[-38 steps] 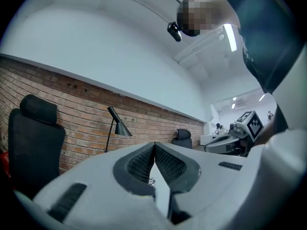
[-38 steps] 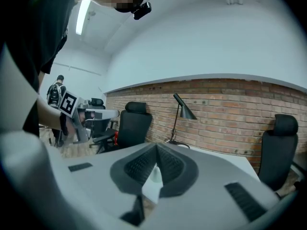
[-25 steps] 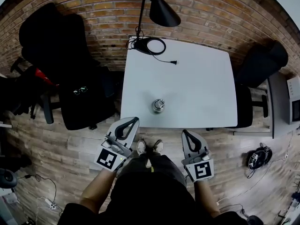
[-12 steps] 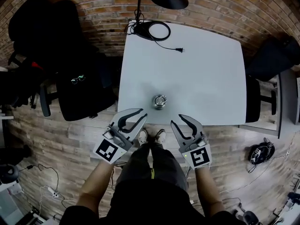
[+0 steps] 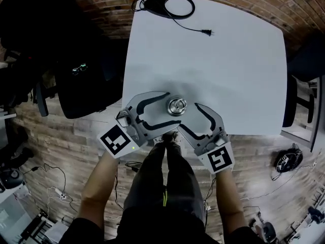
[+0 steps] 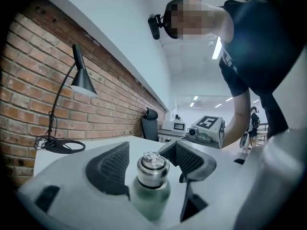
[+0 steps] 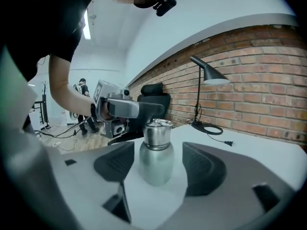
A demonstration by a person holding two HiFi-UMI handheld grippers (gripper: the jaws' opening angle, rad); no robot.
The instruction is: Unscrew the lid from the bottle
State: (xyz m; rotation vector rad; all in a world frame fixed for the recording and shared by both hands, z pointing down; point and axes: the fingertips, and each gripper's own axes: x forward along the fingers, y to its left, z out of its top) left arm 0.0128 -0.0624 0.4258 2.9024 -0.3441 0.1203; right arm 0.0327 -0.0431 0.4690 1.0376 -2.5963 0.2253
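Observation:
A small steel bottle (image 5: 176,105) with a silver screw lid (image 6: 152,163) stands upright near the front edge of the white table (image 5: 228,60). My left gripper (image 5: 166,108) reaches it from the left. Its jaws have just been opening, and the bottle (image 6: 151,186) stands between them with neither pad touching it. My right gripper (image 5: 188,117) comes from the lower right, jaws also just opened wide. In the right gripper view the bottle (image 7: 156,159) sits in the gap at the tips, untouched.
A lamp base with a coiled cord (image 5: 170,4) and a loose plug (image 5: 207,32) lie at the table's far edge. A black chair (image 5: 76,75) stands left of the table. The table's front edge runs just under both grippers.
Both grippers have come forward and down from below the table edge to the bottle. Their jaws, shut a second ago, now stand wide apart on either side of it.

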